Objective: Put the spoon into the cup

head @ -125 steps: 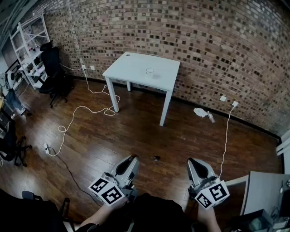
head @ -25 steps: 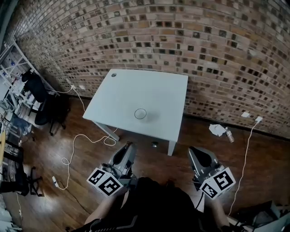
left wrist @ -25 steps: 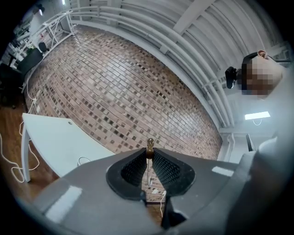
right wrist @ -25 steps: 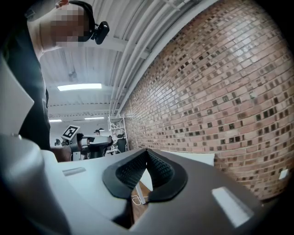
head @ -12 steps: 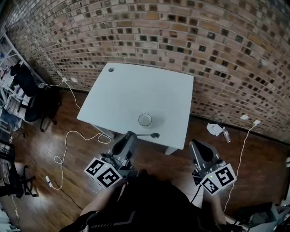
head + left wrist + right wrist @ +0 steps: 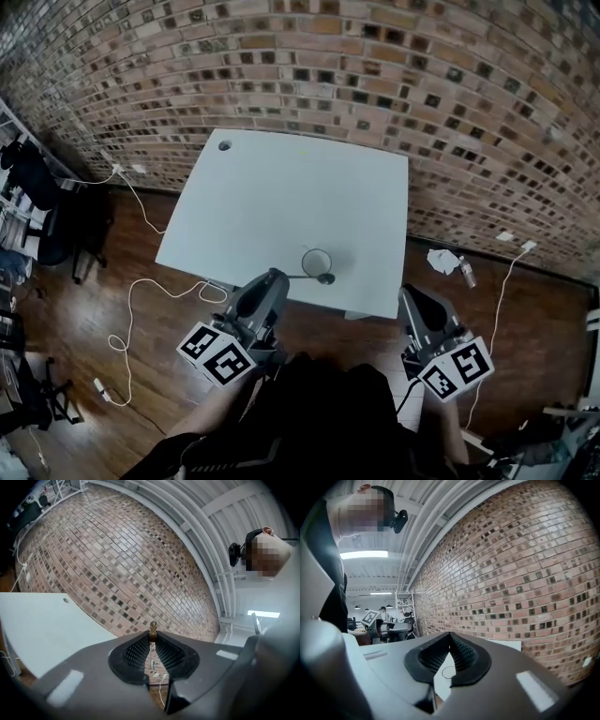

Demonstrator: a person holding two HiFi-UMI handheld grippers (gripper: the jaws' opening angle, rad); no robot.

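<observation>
A clear cup [image 6: 317,260] stands near the front edge of the white table [image 6: 272,197]. My left gripper [image 6: 278,275] is shut on a thin dark spoon [image 6: 312,277] that sticks out level to the right, its bowl just in front of the cup. In the left gripper view, the spoon's end [image 6: 153,630] shows pinched at the tips of the left gripper [image 6: 153,637]. My right gripper [image 6: 410,296] hangs off the table's front right corner, jaws together, nothing in them. Through the right gripper [image 6: 450,637] the cup's rim [image 6: 449,671] shows on the table [image 6: 506,645].
A brick wall [image 6: 375,84] runs behind the table. White cables [image 6: 131,309] trail over the wooden floor at the left, near a black chair [image 6: 37,202]. Crumpled paper [image 6: 439,261] and a bottle lie by the wall at the right.
The table has come much nearer in the head view. Both grippers have moved up to its front edge, and the spoon's bowl now lies right beside the cup.
</observation>
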